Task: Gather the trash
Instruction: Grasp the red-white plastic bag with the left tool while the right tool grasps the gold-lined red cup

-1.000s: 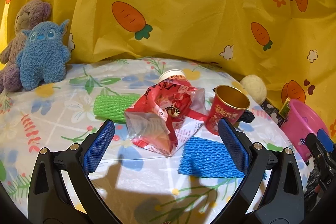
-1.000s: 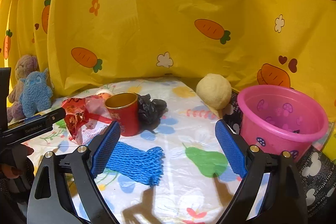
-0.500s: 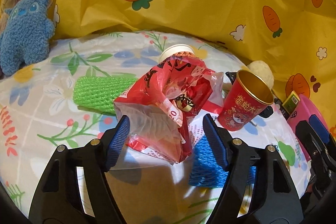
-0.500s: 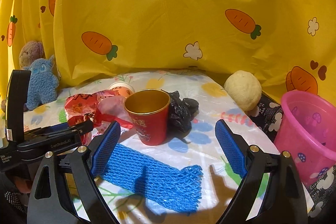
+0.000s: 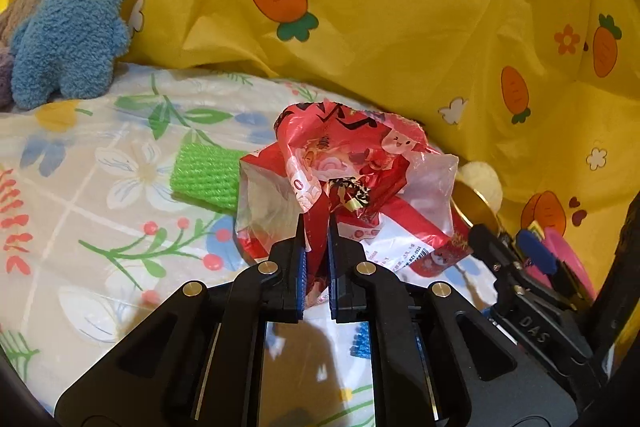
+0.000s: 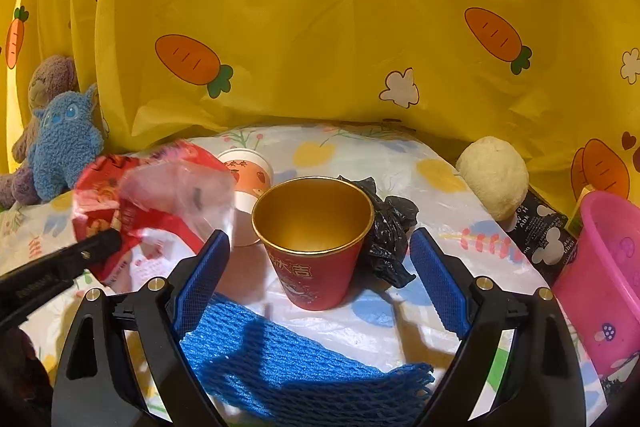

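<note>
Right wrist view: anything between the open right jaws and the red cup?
Bare floral tablecloth only. The red cup stands just beyond the right gripper; the blue foam net lies lower left.

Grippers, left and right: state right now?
Left gripper: shut on the crinkled red-and-clear plastic snack bag.
Right gripper: open, holding nothing; the red paper cup with gold lining stands between its jaws.

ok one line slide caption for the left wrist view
Left tongs shut on the red snack bag, green foam net lying behind it on the floral cloth.
</note>
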A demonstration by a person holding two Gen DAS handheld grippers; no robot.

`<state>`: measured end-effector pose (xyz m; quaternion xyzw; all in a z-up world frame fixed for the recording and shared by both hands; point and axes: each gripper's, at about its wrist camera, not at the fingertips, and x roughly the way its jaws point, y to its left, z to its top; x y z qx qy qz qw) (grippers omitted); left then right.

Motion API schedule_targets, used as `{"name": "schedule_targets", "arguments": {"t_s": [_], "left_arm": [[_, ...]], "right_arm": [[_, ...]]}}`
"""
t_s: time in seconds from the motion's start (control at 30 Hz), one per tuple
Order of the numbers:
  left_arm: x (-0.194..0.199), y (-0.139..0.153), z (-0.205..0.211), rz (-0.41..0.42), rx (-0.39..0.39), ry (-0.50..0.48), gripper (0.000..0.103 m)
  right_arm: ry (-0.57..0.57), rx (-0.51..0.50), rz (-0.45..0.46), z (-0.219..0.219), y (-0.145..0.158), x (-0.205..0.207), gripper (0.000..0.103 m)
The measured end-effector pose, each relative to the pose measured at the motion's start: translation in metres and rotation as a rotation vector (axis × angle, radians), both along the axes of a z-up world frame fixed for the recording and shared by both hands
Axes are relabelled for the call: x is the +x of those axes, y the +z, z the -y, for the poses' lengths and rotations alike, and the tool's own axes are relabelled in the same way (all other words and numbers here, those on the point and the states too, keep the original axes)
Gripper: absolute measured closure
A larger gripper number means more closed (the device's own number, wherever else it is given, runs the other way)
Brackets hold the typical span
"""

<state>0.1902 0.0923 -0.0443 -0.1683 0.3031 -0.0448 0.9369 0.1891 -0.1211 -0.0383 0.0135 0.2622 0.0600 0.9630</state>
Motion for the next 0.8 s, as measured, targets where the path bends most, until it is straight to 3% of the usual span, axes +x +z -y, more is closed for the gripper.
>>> {"name": "schedule_targets", "arguments": {"t_s": [0.27, 0.63, 0.8], "left_arm": [[-0.016, 0.012, -0.034, 0.071, -0.033, 0.171, 0.096], [-0.013, 0.01, -0.036, 0.047, -0.056, 0.155, 0.095], [-0.013, 0.008, -0.035, 0.046, -0.051, 0.151, 0.095]], "right_arm": [[-0.009, -0.018, -0.013, -0.009, -0.003, 0.016, 0.015], [-0.017, -0.014, -0.059, -0.01, -0.013, 0.032, 0.037], [-0.01, 0.014, -0.049, -0.005, -0.011, 0.027, 0.04]]}}
